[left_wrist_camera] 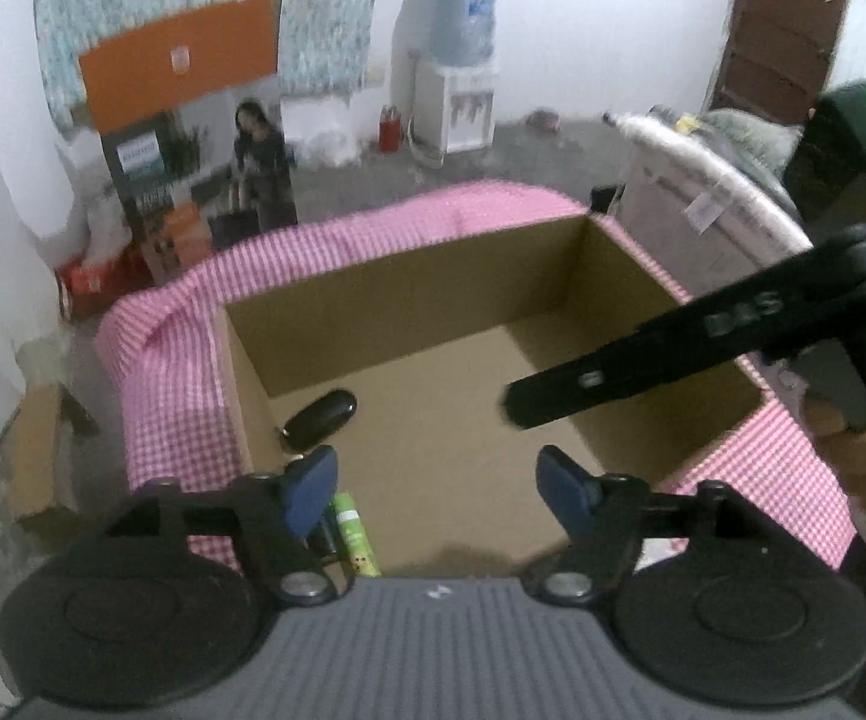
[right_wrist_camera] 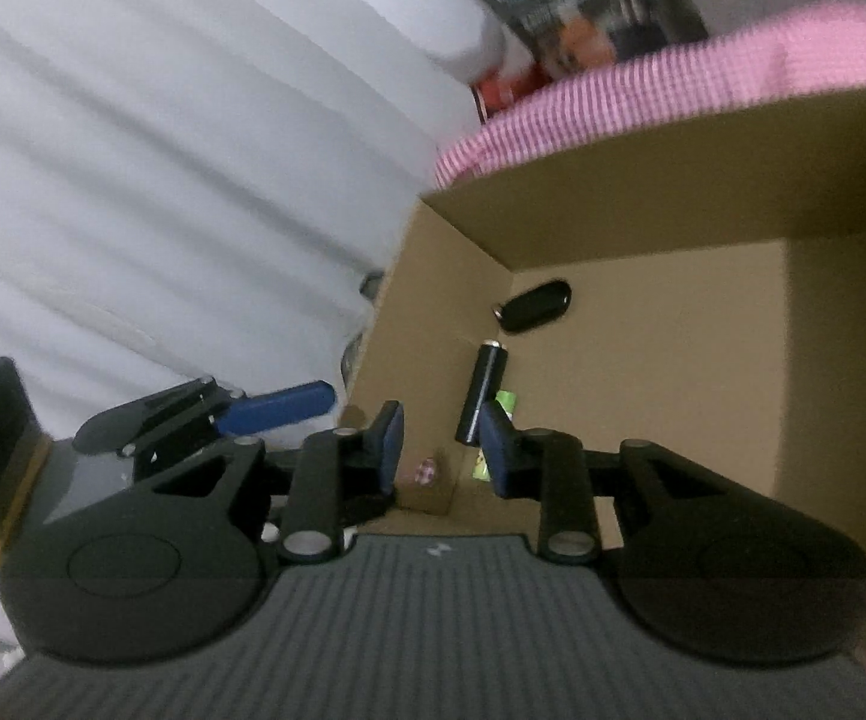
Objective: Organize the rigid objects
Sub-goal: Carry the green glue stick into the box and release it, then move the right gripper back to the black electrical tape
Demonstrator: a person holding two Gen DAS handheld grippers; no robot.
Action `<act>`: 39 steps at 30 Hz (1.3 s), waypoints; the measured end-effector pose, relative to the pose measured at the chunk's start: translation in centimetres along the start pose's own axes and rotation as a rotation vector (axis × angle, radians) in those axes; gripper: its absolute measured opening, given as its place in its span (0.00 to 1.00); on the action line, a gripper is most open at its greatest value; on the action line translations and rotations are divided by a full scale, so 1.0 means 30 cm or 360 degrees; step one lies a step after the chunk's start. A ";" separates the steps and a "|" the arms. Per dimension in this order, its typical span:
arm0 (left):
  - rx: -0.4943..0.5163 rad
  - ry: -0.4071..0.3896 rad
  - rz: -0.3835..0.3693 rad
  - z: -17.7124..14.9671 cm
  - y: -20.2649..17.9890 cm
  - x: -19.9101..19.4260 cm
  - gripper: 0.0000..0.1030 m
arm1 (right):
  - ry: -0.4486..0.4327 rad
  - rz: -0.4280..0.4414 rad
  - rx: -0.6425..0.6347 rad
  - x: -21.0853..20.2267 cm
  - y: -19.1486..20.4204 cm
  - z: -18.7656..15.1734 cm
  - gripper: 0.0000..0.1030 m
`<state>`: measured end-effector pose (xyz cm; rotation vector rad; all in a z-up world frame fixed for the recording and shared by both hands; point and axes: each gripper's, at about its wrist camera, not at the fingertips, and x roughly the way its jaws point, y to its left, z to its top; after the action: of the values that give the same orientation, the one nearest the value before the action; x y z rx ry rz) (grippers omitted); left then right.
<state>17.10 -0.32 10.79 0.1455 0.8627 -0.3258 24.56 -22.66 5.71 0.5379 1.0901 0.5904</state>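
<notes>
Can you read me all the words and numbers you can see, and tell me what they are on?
Nothing here reads clearly.
Big poster box: a white word on a dark patch, too blurred.
Green tube in the cardboard box: label print too small.
Water jug: blue label, too blurred.
Right tool: pale marks on its black arm, unreadable.
White tag on the rounded cover: too small.

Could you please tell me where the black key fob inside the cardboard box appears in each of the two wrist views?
Left wrist: the black key fob lies on the box floor at centre-left, against the left wall.
Right wrist: it lies right of centre, upper middle, near the box's far-left inner corner.
Shared landmark: the green tube, nearer the camera than the fob in both views.
</notes>
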 end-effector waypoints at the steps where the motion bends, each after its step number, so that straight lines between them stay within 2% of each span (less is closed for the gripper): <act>1: 0.0010 -0.0033 0.0000 -0.010 -0.010 -0.029 0.78 | -0.0043 0.0003 -0.0023 -0.045 0.012 -0.024 0.29; 6: 0.0044 -0.0181 -0.0009 -0.102 -0.082 -0.166 0.86 | -0.0237 -0.0027 -0.0151 -0.260 0.056 -0.199 0.35; 8: 0.0045 -0.0205 -0.0027 -0.147 -0.109 -0.193 0.88 | -0.0283 -0.0041 -0.0179 -0.306 0.063 -0.277 0.39; 11: 0.0028 -0.0210 -0.0070 -0.222 -0.142 -0.202 0.89 | -0.0328 -0.0087 -0.0211 -0.361 0.059 -0.406 0.39; 15: 0.0027 -0.0188 -0.0119 -0.330 -0.190 -0.162 0.89 | -0.0342 -0.0185 -0.0220 -0.344 0.037 -0.549 0.39; 20: 0.0074 -0.0139 -0.0191 -0.436 -0.248 -0.070 0.89 | -0.0291 -0.0346 -0.0251 -0.238 0.000 -0.654 0.39; 25: 0.0268 -0.0091 -0.0159 -0.497 -0.343 0.041 0.88 | -0.0193 -0.0446 -0.0218 -0.138 -0.062 -0.683 0.39; 31: 0.0417 -0.0039 -0.0106 -0.497 -0.402 0.150 0.79 | -0.0084 -0.0522 -0.0247 -0.050 -0.091 -0.664 0.36; 39: 0.0425 0.0091 -0.0095 -0.494 -0.400 0.238 0.64 | 0.0047 -0.0538 -0.0321 0.038 -0.112 -0.627 0.25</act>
<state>6.66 -9.40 -4.16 0.3785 0.8790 -0.4944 8.18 -22.21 -4.16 0.1638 1.1052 0.4056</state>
